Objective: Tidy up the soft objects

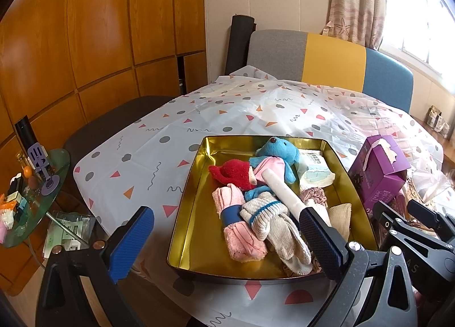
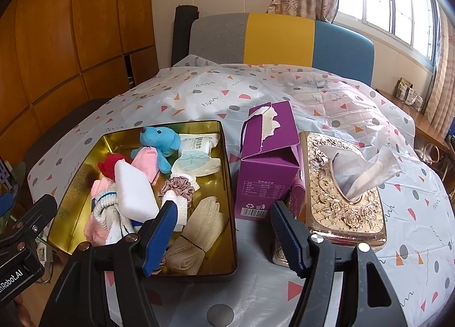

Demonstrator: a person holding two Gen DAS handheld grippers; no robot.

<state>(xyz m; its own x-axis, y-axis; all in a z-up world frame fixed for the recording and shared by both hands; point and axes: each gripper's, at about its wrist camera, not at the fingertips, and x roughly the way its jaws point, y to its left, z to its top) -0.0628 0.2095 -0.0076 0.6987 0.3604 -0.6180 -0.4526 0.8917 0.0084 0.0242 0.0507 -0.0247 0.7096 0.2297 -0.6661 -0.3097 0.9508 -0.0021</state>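
Two grippers hover at the near edge of the table, both with jaws standing wide and nothing between them. In the left wrist view the left gripper (image 1: 226, 241) fills the bottom of the frame, its blue pads spread either side of the gold tin (image 1: 187, 193), one pad over the tablecloth (image 1: 136, 150) at lower left, the other in front of the tin's right half. In the right wrist view the right gripper (image 2: 220, 237) sits low centre, one pad over the tin's near right corner, the other in front of the purple box (image 2: 267, 162).

The soft things are all in the tin. At its far end, centre of the left view, lies a blue teddy (image 1: 280, 153); just beside it a red plush (image 1: 234, 173). A white foam block (image 1: 280, 191) lies slanted across the pile, resting on a pink cloth (image 1: 270, 166). Toward the near rim there's a rolled pink towel (image 1: 239, 224) with a blue band, touching a bundle of cream socks (image 1: 273, 227). On the tin's right side: a packet of wipes (image 2: 199, 142) at the back, a face mask (image 2: 196, 164) in front of it, a mauve scrunchie (image 2: 177, 186), and beige gloves (image 2: 199, 227) by the near rim.

Right of the tin stands the purple box with its torn top, and right of that, touching it, a gold tissue box (image 2: 338, 199) with a tissue poking out.
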